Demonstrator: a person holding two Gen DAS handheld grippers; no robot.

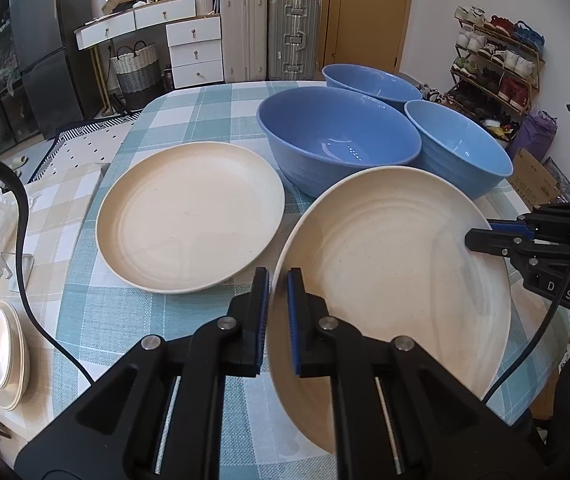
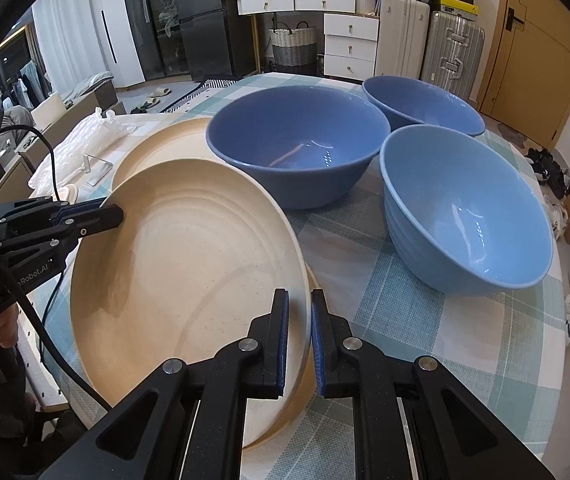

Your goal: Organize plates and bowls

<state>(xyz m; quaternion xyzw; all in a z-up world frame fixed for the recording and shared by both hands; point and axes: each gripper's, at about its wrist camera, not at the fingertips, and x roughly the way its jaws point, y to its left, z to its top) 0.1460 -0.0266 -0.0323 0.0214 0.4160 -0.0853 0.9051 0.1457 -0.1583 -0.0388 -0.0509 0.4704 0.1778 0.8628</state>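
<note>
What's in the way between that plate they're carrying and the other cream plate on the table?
Nothing visible. The held plate, gripped at opposite rims by the left gripper and right gripper, hangs tilted beside the flat plate; only bare checked tablecloth lies between. The blue bowls sit behind, off that path.

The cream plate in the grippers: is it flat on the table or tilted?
Tilted: both grippers clamp the plate by opposite rims, its left edge raised.

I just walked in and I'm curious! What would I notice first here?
Probably the big cream plate held up tilted over the checked table, pinched at opposite rims by the left gripper and the right gripper. Behind it sit three blue bowls, and another cream plate lies flat to its left.
</note>
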